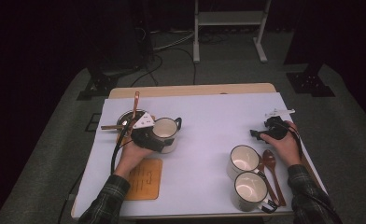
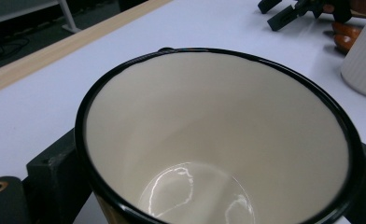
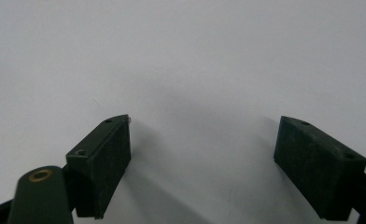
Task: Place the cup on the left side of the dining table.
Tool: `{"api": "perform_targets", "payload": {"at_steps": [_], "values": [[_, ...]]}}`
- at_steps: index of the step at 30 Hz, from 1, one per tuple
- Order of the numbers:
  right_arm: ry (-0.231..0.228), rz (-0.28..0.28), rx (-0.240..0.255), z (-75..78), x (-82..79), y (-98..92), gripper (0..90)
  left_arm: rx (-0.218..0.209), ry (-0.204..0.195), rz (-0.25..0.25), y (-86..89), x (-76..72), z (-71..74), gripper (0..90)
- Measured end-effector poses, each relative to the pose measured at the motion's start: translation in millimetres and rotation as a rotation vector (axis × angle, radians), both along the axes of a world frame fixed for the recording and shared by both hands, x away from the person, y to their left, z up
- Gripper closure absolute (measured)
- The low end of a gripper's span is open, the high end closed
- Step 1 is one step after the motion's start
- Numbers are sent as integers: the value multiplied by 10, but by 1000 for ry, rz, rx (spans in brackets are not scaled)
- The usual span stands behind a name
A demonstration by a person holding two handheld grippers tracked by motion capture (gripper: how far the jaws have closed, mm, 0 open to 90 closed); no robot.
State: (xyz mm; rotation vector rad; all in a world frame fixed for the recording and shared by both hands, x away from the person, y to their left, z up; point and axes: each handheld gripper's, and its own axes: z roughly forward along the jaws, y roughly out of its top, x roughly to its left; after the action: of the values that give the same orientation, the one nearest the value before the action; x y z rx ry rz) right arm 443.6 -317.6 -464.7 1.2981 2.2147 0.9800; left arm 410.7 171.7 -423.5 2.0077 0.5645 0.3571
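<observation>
Left gripper view: left claw [image 2: 209, 186] clenches an empty cream mug [image 2: 218, 135]; right claw [image 3: 204, 163] gapes released.

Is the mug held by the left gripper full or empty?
Empty: the mug shows its bare glossy bottom between the left gripper's jaws.

Two cream mugs [image 1: 245, 173] stand at lower right, with brown spoons [image 1: 270, 164] just beside. An orange mat [image 1: 144, 179] lies lower left. A metal bowl [image 1: 125, 118] sits upper left.
</observation>
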Motion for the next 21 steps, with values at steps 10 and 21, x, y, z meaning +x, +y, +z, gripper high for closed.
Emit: {"api": "perform_targets", "payload": {"at_steps": [10, 21], "values": [[0, 0, 0, 0, -1, 0, 170, 5, 5, -4, 48, -12, -42, 31], [-1, 0, 2, -1, 0, -1, 170, 6, 22, -2, 82, -20, -49, 29]]}}
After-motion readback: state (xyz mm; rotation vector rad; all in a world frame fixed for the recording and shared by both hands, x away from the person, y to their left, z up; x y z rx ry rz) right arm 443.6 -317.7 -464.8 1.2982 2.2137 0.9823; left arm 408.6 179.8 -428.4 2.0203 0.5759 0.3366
